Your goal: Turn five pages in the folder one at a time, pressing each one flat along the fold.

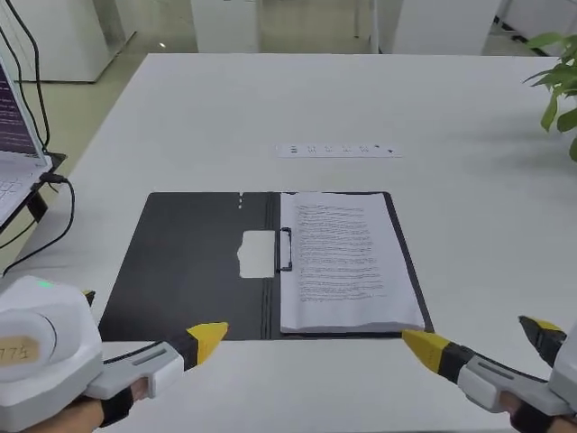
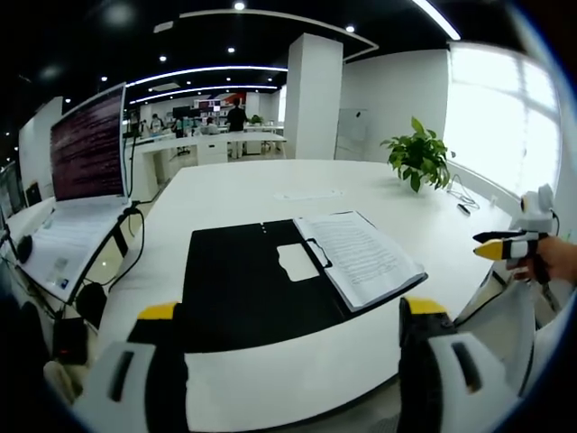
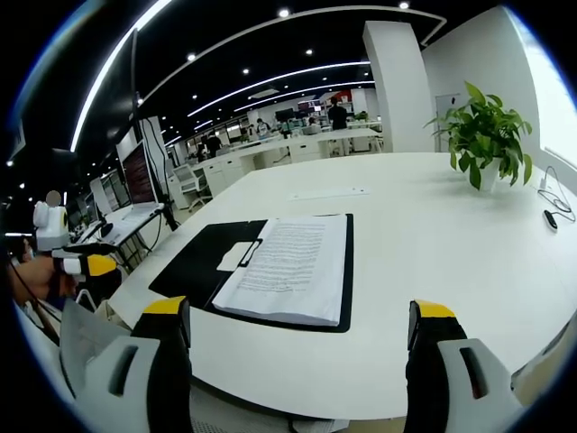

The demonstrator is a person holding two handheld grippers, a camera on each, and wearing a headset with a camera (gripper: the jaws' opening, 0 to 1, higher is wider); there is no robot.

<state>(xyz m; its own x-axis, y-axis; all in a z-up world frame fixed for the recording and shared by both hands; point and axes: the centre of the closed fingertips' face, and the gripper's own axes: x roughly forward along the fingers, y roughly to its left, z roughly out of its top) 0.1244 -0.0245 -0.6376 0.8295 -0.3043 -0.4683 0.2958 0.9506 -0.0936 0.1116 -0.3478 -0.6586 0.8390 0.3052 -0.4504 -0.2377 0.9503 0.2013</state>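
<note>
No page turned yet: the folder [image 1: 189, 271] lies open on the worktop [image 1: 297, 108].
Your left gripper [image 1: 149, 316] and right gripper [image 1: 471, 331] hover empty, jaws apart, at its near edge. Next, likely, lift the top page [image 1: 338, 257] by a corner.

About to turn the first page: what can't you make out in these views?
1. Print on the pages: too small to read in all three views.
2. Sheet count: the page edges are too fine to count in the head view.
3. Laptop: cut off by the head view's left edge; its screen text is blurred in the left gripper view.
4. White strip beyond the folder: its marks are too small to read.
</note>
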